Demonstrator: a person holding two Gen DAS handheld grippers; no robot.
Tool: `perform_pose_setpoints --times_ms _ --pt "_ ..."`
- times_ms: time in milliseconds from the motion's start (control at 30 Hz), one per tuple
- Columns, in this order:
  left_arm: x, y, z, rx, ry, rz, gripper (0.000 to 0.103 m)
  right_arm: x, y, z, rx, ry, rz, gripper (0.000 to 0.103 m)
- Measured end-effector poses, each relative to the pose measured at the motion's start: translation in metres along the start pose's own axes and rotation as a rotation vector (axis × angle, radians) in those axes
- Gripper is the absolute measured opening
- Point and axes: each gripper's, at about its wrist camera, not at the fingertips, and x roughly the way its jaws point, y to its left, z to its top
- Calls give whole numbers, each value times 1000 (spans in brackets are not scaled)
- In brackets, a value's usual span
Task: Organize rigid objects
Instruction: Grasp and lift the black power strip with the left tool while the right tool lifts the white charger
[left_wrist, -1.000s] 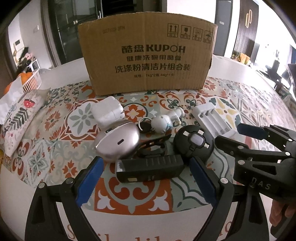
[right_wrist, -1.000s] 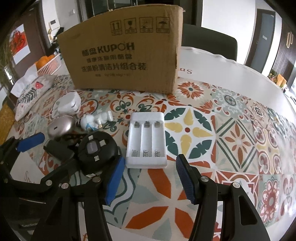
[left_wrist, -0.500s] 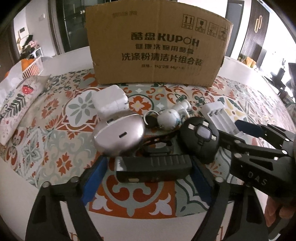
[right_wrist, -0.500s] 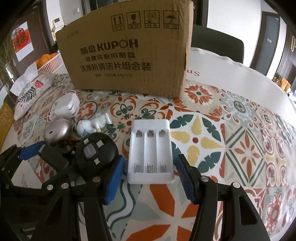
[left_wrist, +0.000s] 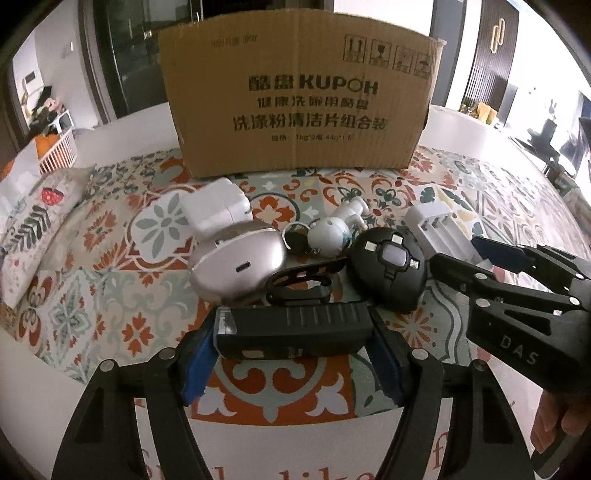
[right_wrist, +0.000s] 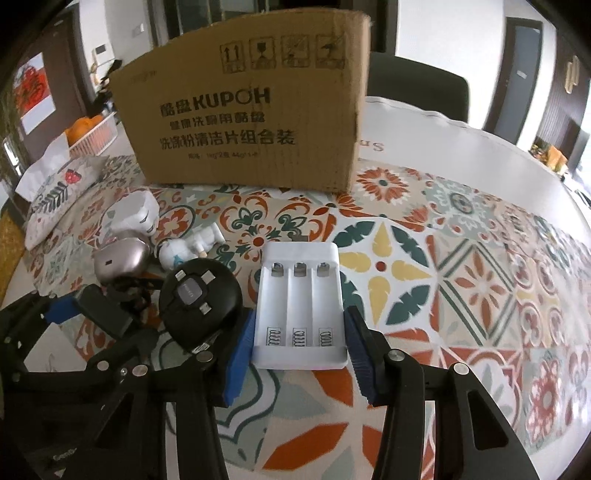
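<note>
On a patterned tablecloth (right_wrist: 461, 280), in front of a cardboard box (left_wrist: 299, 96), small items lie clustered. Left gripper (left_wrist: 291, 354) is closing around a black bar (left_wrist: 291, 328), its blue pads at both ends, seemingly touching. Right gripper (right_wrist: 299, 347) is closing on a white battery charger (right_wrist: 301, 295), pads against its near sides. Between the two sits a black round adapter (left_wrist: 388, 267). Behind the bar lie a silver case (left_wrist: 236, 264), a white plug (left_wrist: 216, 208), a white figurine (left_wrist: 338, 229) and a black clip (left_wrist: 301, 284).
</note>
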Motion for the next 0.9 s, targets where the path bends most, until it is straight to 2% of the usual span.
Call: perform_pose_setpoints --times_ms 267,567,900 --pt "-26 -3 7 41 -64 -6 72 -29 1 -1 42 -27 -30 49" --pt "-56 12 22 17 -83 -56 72 -63 12 13 76 -81 -45 49" --pt "-98 31 40 11 -150 -40 72 -100 34 30 86 -161 -46 49"
